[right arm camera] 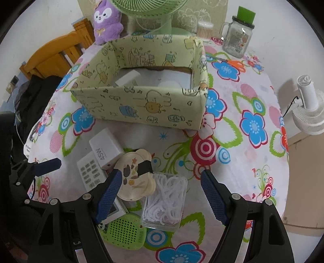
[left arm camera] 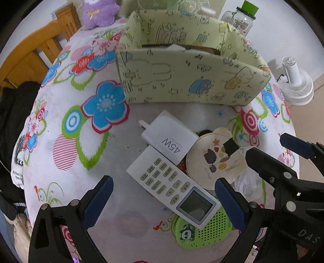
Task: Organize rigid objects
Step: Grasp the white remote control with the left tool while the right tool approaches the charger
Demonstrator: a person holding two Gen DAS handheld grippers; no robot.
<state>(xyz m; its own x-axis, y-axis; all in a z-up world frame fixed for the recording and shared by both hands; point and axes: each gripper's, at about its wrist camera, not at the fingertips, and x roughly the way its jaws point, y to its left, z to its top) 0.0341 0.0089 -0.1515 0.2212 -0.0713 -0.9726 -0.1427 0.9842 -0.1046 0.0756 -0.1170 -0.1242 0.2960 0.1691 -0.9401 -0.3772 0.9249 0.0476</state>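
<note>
A pale green cartoon-print box (left arm camera: pixel 182 81) (right arm camera: pixel 145 105) stands open on the floral table, with white items inside. In front of it lie a white 45W charger (left arm camera: pixel 170 137) (right arm camera: pixel 105 149), a white remote (left arm camera: pixel 174 186) (right arm camera: pixel 89 172), a round hedgehog-print tin (left arm camera: pixel 212 159) (right arm camera: pixel 133 176), a green panda speaker (left arm camera: pixel 202 230) (right arm camera: pixel 125 232) and a clear box of white floss picks (right arm camera: pixel 166 200). My left gripper (left arm camera: pixel 164 200) is open, its fingers either side of the remote's screen end. My right gripper (right arm camera: pixel 162 196) is open above the floss box and tin.
A glass jar with a green lid (right arm camera: pixel 239 34), orange scissors (right arm camera: pixel 232 61), cotton swabs (right arm camera: pixel 204 28), a green fan (right arm camera: pixel 154 12) and a purple plush (right arm camera: pixel 107 22) stand behind the box. A white fan (right arm camera: pixel 309 107) is off the right edge, a wooden chair (left arm camera: pixel 30 56) at left.
</note>
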